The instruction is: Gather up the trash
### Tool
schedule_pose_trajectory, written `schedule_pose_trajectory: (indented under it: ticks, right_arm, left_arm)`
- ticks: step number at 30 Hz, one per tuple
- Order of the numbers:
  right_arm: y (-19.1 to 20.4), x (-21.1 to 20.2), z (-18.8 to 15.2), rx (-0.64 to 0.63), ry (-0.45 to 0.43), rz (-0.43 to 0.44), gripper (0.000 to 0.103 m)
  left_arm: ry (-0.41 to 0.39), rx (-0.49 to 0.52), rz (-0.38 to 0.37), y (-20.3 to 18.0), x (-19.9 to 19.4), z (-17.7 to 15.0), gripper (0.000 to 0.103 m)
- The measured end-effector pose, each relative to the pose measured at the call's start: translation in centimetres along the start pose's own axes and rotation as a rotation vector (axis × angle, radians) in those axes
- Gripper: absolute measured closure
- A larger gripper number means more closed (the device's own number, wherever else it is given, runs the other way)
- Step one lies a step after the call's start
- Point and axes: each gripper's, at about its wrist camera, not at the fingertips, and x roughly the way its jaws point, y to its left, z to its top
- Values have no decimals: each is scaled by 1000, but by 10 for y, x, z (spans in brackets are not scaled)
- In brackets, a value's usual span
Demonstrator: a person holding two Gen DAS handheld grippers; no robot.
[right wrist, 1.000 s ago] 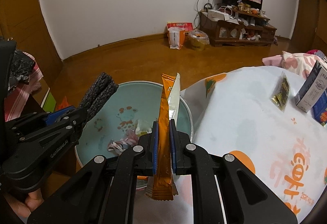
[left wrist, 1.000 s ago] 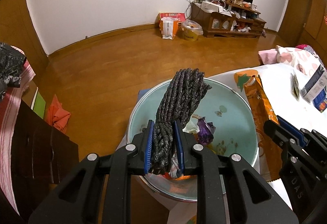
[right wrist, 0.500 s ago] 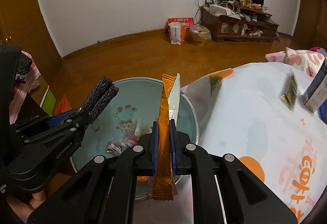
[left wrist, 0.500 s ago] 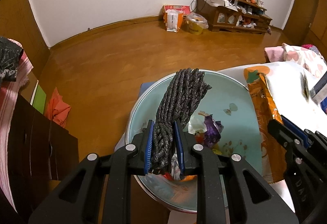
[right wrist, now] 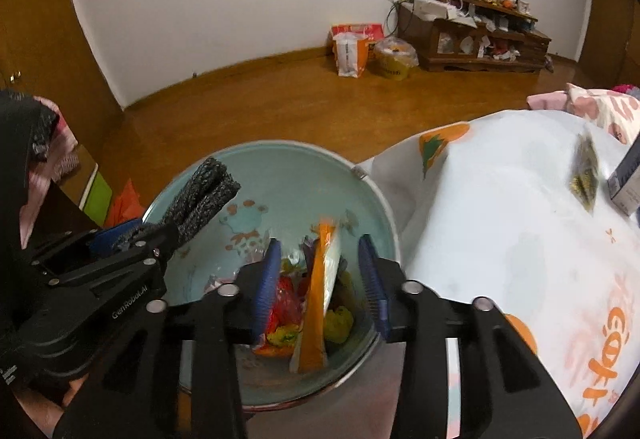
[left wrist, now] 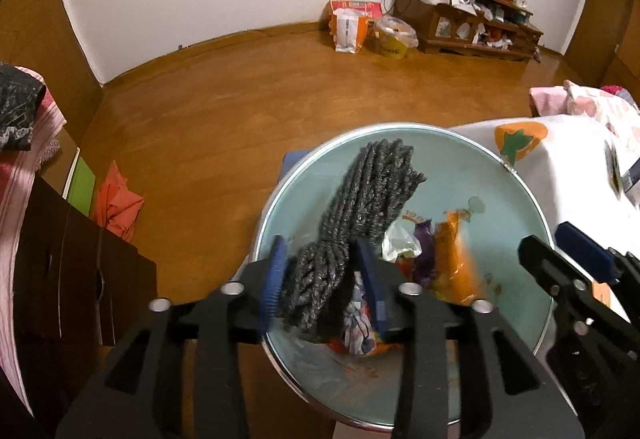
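A pale teal enamel basin [left wrist: 460,143] [right wrist: 280,149] holds several crumpled wrappers. Over it, my left gripper [left wrist: 322,279] has its jaws opening. A grey woven bundle [left wrist: 368,199] still stands slanted between the blue pads [left wrist: 274,279], loose and no longer squeezed. My right gripper [right wrist: 319,279] is opening too. An orange and white sachet [right wrist: 316,303] hangs free between its pads [right wrist: 372,279], its lower end down among the wrappers. In the right wrist view the left gripper [right wrist: 132,239] and the bundle [right wrist: 204,191] show at the left. The right gripper [left wrist: 576,259] shows at the left wrist view's right edge.
A table under a white cloth with orange prints [right wrist: 500,219] sits right of the basin, with a small dark packet [right wrist: 586,175] and a box [right wrist: 628,179] on it. A dark cabinet [left wrist: 80,259] stands at left. Bags [left wrist: 348,27] and a low shelf [left wrist: 472,27] line the far wall.
Both pairs of jaws have spread apart. The orange sachet has slid down out of the right grip into the basin. The grey bundle has loosened and sagged between the left pads.
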Motion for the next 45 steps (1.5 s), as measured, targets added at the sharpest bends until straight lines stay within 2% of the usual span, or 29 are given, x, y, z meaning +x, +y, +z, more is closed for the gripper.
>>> schedule_pose_trajectory:
  ticks: [2,5,7,8,12,18,21,24,31,35,39,45]
  right_arm:
    - [-5,-11,1,20,-23,-14,56]
    - [-15,-33,-4,72,-77,-41,45]
    - [-19,-48,-10,100,-124,-50,30]
    - [-21,-54,-14,108,-145,-63,27]
    - [-23,-66,-32,130,-140,-118,16]
    - [-21,-87,-60,177,-158,-92,16]
    - [-16,-109,-72,176,-192,-109,16]
    - [-13,-139,-79,174,-262,-115,15]
    - [-4,-215,-93,159,-487,-159,12]
    - [-3,-246,-95,173,-569,-169,12]
    - [-6,-264,-96,195,-606,-155,12]
    - [-5,-276,-99,208,-642,-161,12]
  left_arm:
    - [-19,-10,10,2,-7,-1,36]
    - [-44,-21,20,7,-21,-3,23]
    - [-57,-26,47,9,-29,-8,17]
    - [-57,-33,58,11,-32,-12,15]
    - [-22,-51,56,16,-41,-35,13]
    - [-51,-30,56,18,-73,-67,13]
    - [-100,-33,53,20,-96,-79,13]
    - [-184,-34,56,20,-125,-89,13]
    - [-401,17,67,13,-197,-97,8]
    - [-503,36,58,7,-232,-97,6]
    - [-551,38,30,5,-252,-97,6]
    - [-569,28,29,5,-260,-98,6]
